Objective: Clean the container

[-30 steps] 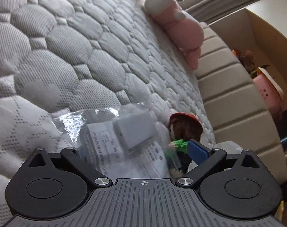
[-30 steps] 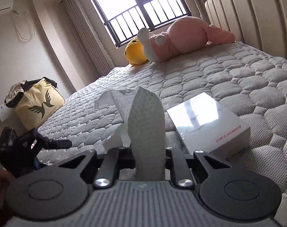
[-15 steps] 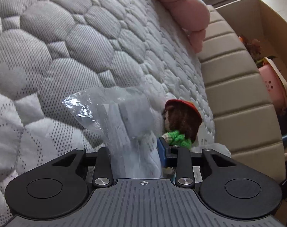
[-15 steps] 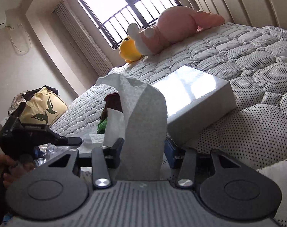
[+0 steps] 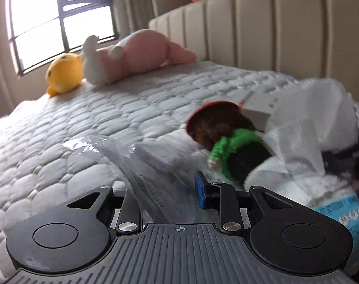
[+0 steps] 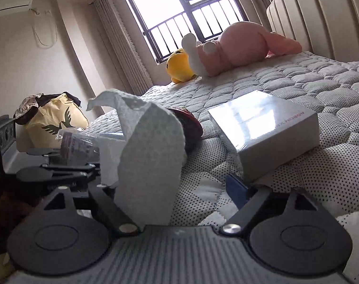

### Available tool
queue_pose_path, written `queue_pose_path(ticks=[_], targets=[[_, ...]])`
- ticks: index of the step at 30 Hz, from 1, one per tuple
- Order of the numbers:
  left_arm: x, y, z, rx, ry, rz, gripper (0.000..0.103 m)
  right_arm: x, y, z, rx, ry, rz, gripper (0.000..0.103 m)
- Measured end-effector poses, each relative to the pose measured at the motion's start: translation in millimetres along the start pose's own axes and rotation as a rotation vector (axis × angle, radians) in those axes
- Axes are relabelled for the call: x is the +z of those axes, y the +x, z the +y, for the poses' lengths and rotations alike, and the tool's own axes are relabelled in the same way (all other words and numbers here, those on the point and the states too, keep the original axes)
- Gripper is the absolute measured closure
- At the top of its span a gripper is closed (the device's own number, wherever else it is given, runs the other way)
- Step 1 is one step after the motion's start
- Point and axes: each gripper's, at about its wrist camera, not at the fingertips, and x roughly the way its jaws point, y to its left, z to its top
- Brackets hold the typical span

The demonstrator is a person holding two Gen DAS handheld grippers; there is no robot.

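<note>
Lying across everything is the quilted mattress (image 6: 297,80), and I am working near its foot-side edge. A pink plush (image 6: 241,47) and a yellow plush (image 6: 179,67) are resting at the far edge under the window, with the padded headboard (image 5: 286,28) running along the right edge. The task's container, a grey box (image 6: 267,132), is sitting flat on the mattress toward the right, just beyond my right gripper (image 6: 179,189). That gripper's fingers are standing spread, and a white paper towel (image 6: 148,156) is leaning upright against the left finger, not pinched. A small doll (image 5: 226,139) with a red cap and green sleeves is lying on its side near the mattress's near edge, blurred. My left gripper (image 5: 167,189) is narrowed around a clear plastic bag (image 5: 141,163) holding papers, its blue pad (image 5: 200,191) showing at the right finger; the film is rising between the fingers.
</note>
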Motion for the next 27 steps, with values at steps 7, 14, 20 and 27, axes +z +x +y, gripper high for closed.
queue_pose_path(ticks=[7,14,20,27], targets=[[-9.0,-15.7,-27.9,0.011,0.040,-0.138,0.053,6.2,-23.5,-14.8,0.033,0.209,-0.065,0.023],[-17.7,-15.9,-54.7,0.010,0.034,-0.259,0.023,28.9,-34.4,-9.7,-0.063,0.121,-0.021,0.094],[-20.3,-7.2,-70.5,0.054,0.133,-0.271,0.023,79.2,-16.2,24.4,0.010,0.025,-0.018,0.096],[-14.8,8.5,-57.4,0.087,0.008,-0.196,0.018,127.0,21.0,103.1,0.292,-0.112,0.051,0.096]])
